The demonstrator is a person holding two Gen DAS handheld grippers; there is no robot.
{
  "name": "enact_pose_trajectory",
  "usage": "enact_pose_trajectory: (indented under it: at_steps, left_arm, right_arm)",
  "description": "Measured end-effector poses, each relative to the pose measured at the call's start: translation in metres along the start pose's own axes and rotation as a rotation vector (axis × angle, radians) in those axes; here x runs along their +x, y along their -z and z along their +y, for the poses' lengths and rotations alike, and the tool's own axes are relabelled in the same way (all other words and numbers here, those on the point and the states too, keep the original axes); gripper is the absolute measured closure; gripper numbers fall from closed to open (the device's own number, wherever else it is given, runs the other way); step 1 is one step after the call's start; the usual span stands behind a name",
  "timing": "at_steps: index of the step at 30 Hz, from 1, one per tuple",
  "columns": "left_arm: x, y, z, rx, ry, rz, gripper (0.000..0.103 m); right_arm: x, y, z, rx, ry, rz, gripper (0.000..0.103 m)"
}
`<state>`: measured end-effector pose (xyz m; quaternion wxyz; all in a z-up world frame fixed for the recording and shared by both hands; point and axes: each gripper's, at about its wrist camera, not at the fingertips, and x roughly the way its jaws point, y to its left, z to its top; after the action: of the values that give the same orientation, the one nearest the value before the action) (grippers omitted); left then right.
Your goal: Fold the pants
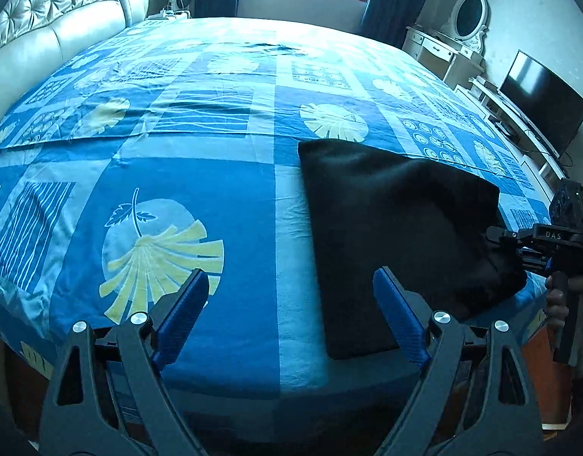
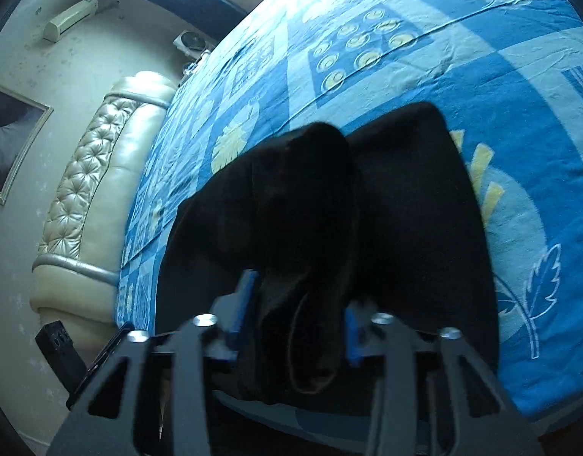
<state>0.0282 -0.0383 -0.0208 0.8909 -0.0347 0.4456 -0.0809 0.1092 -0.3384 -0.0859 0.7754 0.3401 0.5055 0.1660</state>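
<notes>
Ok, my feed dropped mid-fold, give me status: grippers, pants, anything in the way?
Left gripper open, empty. Right gripper shut on the folded black fabric pants' edge. Blue patterned bedsheet around them bare, nothing blocking.

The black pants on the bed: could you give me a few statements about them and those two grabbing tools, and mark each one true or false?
1. The black pants lie on a blue patterned bedsheet. True.
2. The left gripper is clamped on the pants. False: its blue fingers stand wide apart with only sheet between them.
3. The right gripper has dark fabric pinched between its fingers. True: a bunch of the pants sits between them.
4. The pants are spread out at full length. False: they already form a compact folded shape.
5. A television stands beside the bed. True.
</notes>
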Motion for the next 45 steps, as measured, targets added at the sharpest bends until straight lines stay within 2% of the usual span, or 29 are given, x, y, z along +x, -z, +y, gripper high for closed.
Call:
enact_pose_trajectory:
  at_steps: [2,4,10,14,19,24,28,34,38,39,41,42,43,45]
  left_arm:
    - [0.004,0.003,0.001,-0.004,-0.007,0.010,0.015]
    - [0.005,0.005,0.003,-0.012,-0.002,0.017,0.015]
    - [0.002,0.003,0.004,-0.031,0.036,0.023,0.015]
    - [0.005,0.001,-0.007,-0.022,0.058,0.028,0.015]
    - [0.016,0.003,-0.023,0.008,0.056,0.047,0.015]
    - [0.031,0.008,-0.028,0.025,0.013,0.081,0.015]
    - [0.039,0.010,-0.024,0.033,-0.015,0.102,0.015]
    - [0.060,0.016,-0.020,0.064,-0.109,0.163,0.015]
    - [0.062,0.018,-0.007,0.019,-0.070,0.175,0.015]
    - [0.060,0.018,-0.005,0.012,-0.052,0.169,0.015]
    - [0.047,0.016,0.004,-0.030,0.035,0.136,0.015]
    - [0.043,0.015,0.006,-0.046,0.078,0.125,0.015]
    - [0.037,0.014,0.009,-0.057,0.129,0.114,0.015]
    - [0.028,0.009,0.012,-0.054,0.233,0.090,0.015]
  right_arm:
    - [0.000,0.002,0.007,-0.041,0.032,0.008,0.084]
    - [-0.007,0.000,0.013,-0.046,0.016,-0.021,0.090]
    - [-0.054,-0.004,0.029,-0.121,0.020,-0.137,0.092]
    - [-0.068,-0.003,0.011,-0.109,0.072,-0.150,0.092]
    - [-0.058,-0.003,-0.028,-0.033,0.121,-0.121,0.092]
    - [-0.043,0.000,-0.062,0.066,0.037,-0.114,0.092]
    - [-0.038,0.001,-0.070,0.078,0.005,-0.115,0.091]
    - [-0.035,0.005,-0.079,0.120,-0.059,-0.135,0.091]
    - [-0.035,0.007,-0.081,0.134,-0.090,-0.150,0.090]
    - [-0.037,0.007,-0.081,0.133,-0.100,-0.149,0.089]
    - [-0.046,0.007,-0.080,0.141,-0.112,-0.152,0.083]
    - [-0.055,0.007,-0.080,0.151,-0.118,-0.169,0.073]
    - [-0.065,0.008,-0.083,0.163,-0.134,-0.193,0.055]
    - [-0.088,0.011,-0.085,0.191,-0.150,-0.266,0.029]
